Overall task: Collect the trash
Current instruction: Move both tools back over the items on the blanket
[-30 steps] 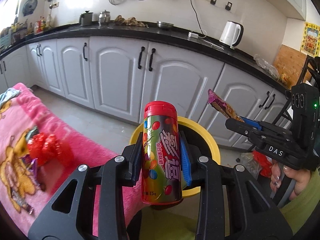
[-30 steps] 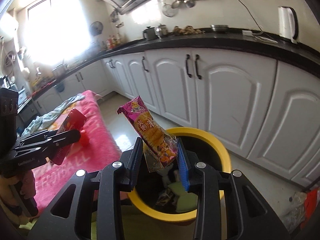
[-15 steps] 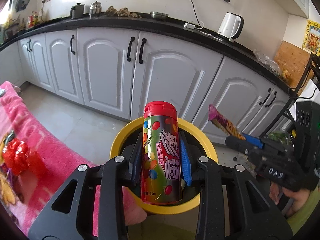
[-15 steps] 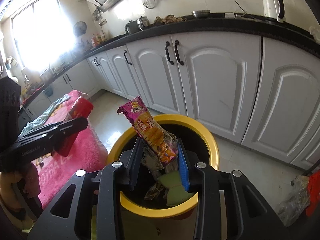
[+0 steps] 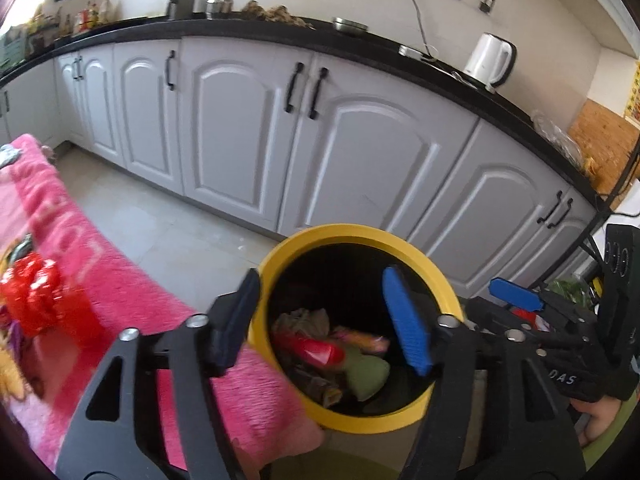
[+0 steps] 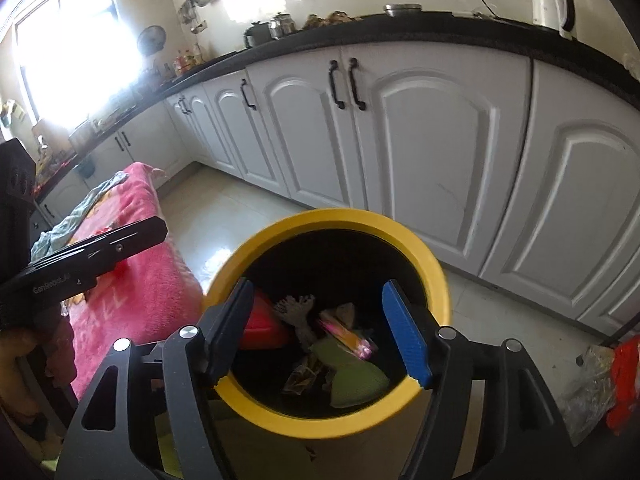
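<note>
Both grippers hang over the mouth of a yellow trash bin [image 5: 404, 240] that stands on the tiled floor [image 5: 160, 232] in front of white kitchen cabinets [image 5: 360, 160]. The left gripper [image 5: 326, 320] has its 2 fingers spread wide with nothing between them; the bin's dark interior shows through the gap. The right gripper [image 6: 324, 330] is spread just as wide and also holds nothing.

Inside the bin lies a heap of trash. A red-capped candy tube [image 5: 316, 350] lies on its side near the left wall of the bin; in the right wrist view only its red end [image 6: 262, 326] shows, partly behind the gripper's black finger. Just beside it, toward the middle of the heap, lies a pink and orange snack wrapper [image 6: 348, 338], tilted, touching a pale green piece [image 6: 352, 376] under it. Crumpled whitish paper [image 6: 298, 308] sits toward the far side of the heap, and small brownish scraps [image 6: 300, 374] lie at the near side.

To the left of the bin, touching its rim in the left wrist view, is a surface covered in a pink blanket [image 5: 120, 280]. On it, near its left edge, sits a shiny red wrapper [image 5: 36, 300], blurred. In the left wrist view the right gripper [image 5: 516, 294] shows at the right of the bin. In the right wrist view the left gripper [image 6: 100, 248] crosses in front of the blanket.

A white electric kettle [image 5: 488, 60] stands on the black tabletop [image 5: 360, 46] above the cabinets.
</note>
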Tool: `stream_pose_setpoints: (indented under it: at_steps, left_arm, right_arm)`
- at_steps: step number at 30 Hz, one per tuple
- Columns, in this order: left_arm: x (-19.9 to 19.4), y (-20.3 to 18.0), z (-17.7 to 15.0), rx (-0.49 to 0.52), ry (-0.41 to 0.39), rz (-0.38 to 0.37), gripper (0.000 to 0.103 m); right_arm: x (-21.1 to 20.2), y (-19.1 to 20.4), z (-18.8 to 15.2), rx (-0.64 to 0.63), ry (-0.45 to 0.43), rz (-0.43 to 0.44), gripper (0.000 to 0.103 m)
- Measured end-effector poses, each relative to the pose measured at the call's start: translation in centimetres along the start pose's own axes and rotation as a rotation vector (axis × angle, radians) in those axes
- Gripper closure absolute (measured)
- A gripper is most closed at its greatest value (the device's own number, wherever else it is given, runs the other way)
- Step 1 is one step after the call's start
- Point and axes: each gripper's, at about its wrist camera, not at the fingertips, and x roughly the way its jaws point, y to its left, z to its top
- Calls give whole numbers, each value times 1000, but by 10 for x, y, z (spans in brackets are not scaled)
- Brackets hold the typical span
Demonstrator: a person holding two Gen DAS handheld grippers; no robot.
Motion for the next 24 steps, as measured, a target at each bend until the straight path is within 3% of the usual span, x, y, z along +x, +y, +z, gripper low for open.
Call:
stream_pose_setpoints:
  at_steps: [4, 10, 18, 24]
  left_arm:
    - [-23, 32, -3, -53, -32, 71, 24]
    - [-71, 95, -15, -142, -88, 202, 18]
    - [-122, 173, -43, -265, -118, 347, 17]
    - [-143, 217, -68, -364, -101, 413, 17]
  right_arm:
    - [1, 27, 9, -64, -13, 36, 31]
    - [19, 86, 19, -168, 7, 134, 28]
    - [54, 174, 30, -327, 46, 236, 25]
    - [88, 229, 36, -404, 82, 294, 24]
